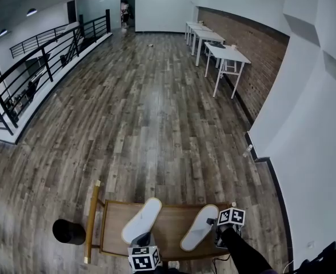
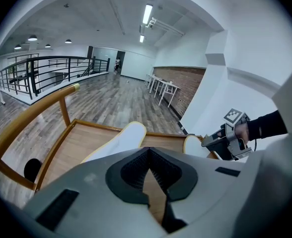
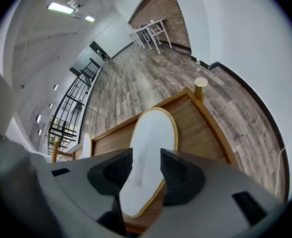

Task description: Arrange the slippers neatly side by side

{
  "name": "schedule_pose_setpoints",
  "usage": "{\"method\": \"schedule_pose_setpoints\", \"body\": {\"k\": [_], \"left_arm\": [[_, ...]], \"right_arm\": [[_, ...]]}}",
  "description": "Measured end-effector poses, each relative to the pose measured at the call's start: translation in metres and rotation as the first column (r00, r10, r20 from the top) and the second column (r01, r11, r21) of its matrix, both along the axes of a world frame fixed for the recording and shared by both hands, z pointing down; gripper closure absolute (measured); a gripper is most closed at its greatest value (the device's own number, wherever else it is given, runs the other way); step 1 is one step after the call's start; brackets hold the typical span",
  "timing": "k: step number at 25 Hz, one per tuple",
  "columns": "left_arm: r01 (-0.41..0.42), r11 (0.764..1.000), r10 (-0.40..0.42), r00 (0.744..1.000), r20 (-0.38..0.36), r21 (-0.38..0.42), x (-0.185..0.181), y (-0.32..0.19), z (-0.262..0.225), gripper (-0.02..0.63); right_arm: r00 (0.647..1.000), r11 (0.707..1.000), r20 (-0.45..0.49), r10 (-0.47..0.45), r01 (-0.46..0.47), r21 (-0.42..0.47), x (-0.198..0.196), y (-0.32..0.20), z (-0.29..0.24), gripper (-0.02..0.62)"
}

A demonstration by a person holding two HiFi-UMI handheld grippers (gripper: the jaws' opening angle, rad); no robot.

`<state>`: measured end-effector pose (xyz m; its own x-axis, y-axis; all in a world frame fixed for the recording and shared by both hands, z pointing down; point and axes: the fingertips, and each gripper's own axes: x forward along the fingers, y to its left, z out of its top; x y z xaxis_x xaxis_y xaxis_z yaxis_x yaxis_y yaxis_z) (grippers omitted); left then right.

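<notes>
The right gripper [image 3: 146, 171] stands open astride the right slipper [image 3: 153, 133]. The closed left gripper [image 2: 147, 153] could nudge the left slipper [image 2: 121, 140] crooked.

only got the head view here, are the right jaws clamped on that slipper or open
Observer: Open. In the right gripper view the right gripper has its jaws wide apart. The near end of the right slipper shows in the gap, and the pads are not pressing on it.
Operator: ok and the left jaws, holding anything
Observer: No. The left gripper view shows the left gripper with its jaws together at the tips and nothing between them. The left slipper lies beyond it on the wood.
</notes>
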<state>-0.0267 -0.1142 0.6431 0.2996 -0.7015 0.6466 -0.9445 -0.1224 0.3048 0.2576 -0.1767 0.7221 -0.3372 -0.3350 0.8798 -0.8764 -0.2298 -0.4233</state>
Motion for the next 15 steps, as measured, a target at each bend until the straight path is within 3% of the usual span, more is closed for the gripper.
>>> {"method": "schedule_pose_setpoints", "body": {"k": [4, 10, 11, 13, 15], "left_arm": [[0.002, 1.0, -0.002, 1.0, 0.006, -0.003, -0.001, -0.001, 0.004, 0.606], [0.016, 1.0, -0.016, 1.0, 0.006, -0.005, -0.006, -0.002, 0.004, 0.606], [0.017, 1.0, -0.017, 1.0, 0.006, -0.006, -0.006, -0.002, 0.004, 0.604], [0.018, 1.0, -0.018, 1.0, 0.005, -0.008, -0.007, -0.002, 0.005, 0.606], [0.016, 1.0, -0.016, 1.0, 0.002, -0.011, -0.006, 0.0, 0.007, 0.606]], "right_arm": [[0.998, 0.998, 0.063, 0.019, -0.016, -0.054, -0.009, 0.005, 0.011, 0.445], [0.998, 0.996, 0.031, -0.047, 0.049, -0.08, -0.016, 0.013, 0.018, 0.449], [0.998, 0.995, 0.027, -0.06, 0.062, -0.078, -0.017, 0.013, 0.017, 0.468], [0.995, 0.993, 0.01, -0.096, 0.096, -0.067, -0.02, 0.013, 0.017, 0.568], [0.99, 0.988, 0.006, -0.14, 0.14, -0.059, -0.025, 0.013, 0.015, 0.575]]}}
